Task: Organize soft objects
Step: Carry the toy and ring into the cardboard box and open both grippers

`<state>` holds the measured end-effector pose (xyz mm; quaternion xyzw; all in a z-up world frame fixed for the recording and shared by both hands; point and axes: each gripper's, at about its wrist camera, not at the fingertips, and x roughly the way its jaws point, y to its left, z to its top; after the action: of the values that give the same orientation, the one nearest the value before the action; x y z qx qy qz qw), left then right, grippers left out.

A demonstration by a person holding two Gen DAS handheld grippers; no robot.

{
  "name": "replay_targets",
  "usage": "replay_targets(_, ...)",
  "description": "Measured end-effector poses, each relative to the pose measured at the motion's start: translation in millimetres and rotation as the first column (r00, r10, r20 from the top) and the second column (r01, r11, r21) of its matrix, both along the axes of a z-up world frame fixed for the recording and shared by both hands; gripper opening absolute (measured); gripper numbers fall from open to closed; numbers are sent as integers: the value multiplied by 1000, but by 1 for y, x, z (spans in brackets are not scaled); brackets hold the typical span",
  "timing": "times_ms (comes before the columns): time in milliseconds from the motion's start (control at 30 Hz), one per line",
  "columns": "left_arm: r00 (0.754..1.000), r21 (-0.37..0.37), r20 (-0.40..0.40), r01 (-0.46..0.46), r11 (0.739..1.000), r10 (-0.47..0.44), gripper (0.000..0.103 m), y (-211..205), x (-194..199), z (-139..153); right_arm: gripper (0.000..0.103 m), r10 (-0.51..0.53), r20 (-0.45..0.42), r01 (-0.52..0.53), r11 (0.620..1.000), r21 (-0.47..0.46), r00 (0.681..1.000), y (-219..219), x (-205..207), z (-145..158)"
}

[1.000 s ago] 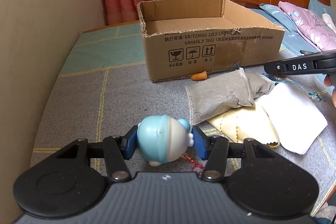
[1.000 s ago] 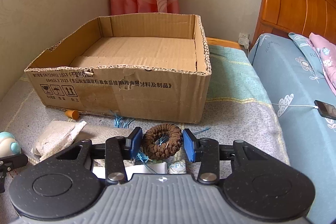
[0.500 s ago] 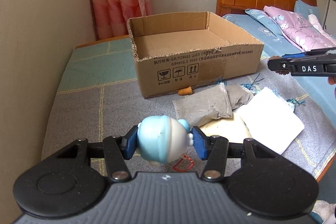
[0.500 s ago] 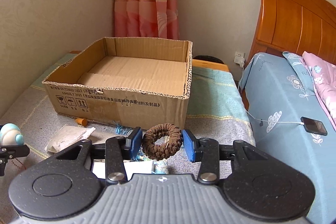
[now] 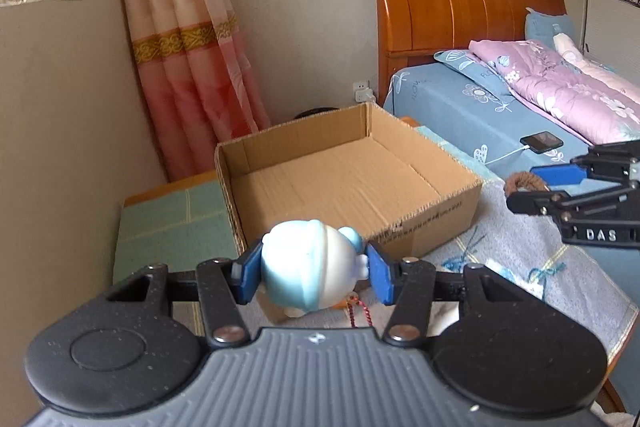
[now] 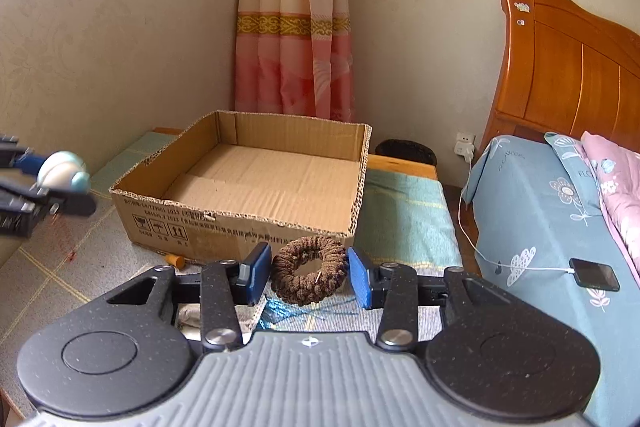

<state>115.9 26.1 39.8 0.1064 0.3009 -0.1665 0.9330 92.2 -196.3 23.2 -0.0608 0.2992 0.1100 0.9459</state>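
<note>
Whereas a second ago both grippers sat low over the blanket with the box wall filling the view ahead, both now ride higher, so each camera looks down into the box's bare floor.

Item, left gripper (image 5: pixel 311 277): blue pads clamped on the flanks of a blue-and-white plush toy (image 5: pixel 308 271), the grip unchanged from before; a red beaded cord (image 5: pixel 360 311) hangs beneath the toy. Gripper tilted downward, rolled slightly compared with a second ago, held just short of the cardboard box (image 5: pixel 440 223) at its near left corner.

Item, right gripper (image 6: pixel 307 277): pads closed against the sides of a brown knitted ring (image 6: pixel 308 275), as before. Gripper pitched downward, level across, held in front of the box's near wall toward its right corner. Seen from the left camera, it stands off the box's right side with the ring between its pads.

Item, box: open-topped, nothing inside, printed marks on the near wall.

Item, small orange piece (image 6: pixel 175 259): on the blanket, against the foot of the box's near wall.

Item, blue yarn strands (image 6: pixel 280 309): on the blanket in front of the box, under the right gripper.

Item, grey checked blanket (image 6: pixel 48 279): beneath the box.

Item, phone (image 6: pixel 594 274): on the blue bedsheet well right of the box, cable attached.

Item, pink curtain (image 6: pixel 294 27): behind the box.
</note>
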Motion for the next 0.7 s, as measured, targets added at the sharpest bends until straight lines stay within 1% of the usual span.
replay_targets(100,1000,25,20,19,1000,-20,53,-9,29,7,47,6,8,-6,1000,-4,1000,1,4,2)
replay_targets(233,999,38,0,39,999,-39,53,-20,72,8,47,9,11,-8,1000,-7,1000,2,9,2)
replay_targets(367,1000,71,-10,19,997,-18,53,-29,111,-1,47,5,9,-5,1000,-5,1000,2,17,2)
replay_targets(400,1000,73,-11,8,997,-8,55,-30,119,-4,47,4,8,-4,1000,-6,1000,2,19,1)
replay_targets(433,1000,74,-8,1,997,0,57,-31,126,-6,47,1,9,-1,1000,-9,1000,2,20,1)
replay_targets(467,1000,77,-7,-2,997,3,68,-31,133,-9,47,0,9,0,1000,-11,1000,2,22,0)
replay_targets(500,1000,82,-2,-20,996,20,82,-30,137,-12,47,-1,9,1,1000,-14,1000,2,23,0)
replay_targets(533,999,87,7,-43,995,43,87,-29,139,-14,47,-3,8,3,1000,-15,1000,2,25,0)
replay_targets(567,998,87,14,-59,994,58,91,-28,139,-16,47,-5,5,5,1000,-15,1000,2,28,0)
replay_targets(667,998,42,0,-64,997,64,91,-16,129,-16,47,-9,1,9,1000,-17,1000,2,30,-1)
replay_targets(700,998,30,0,-64,997,64,93,-13,122,-15,47,-8,0,8,1000,-18,1000,2,30,-1)
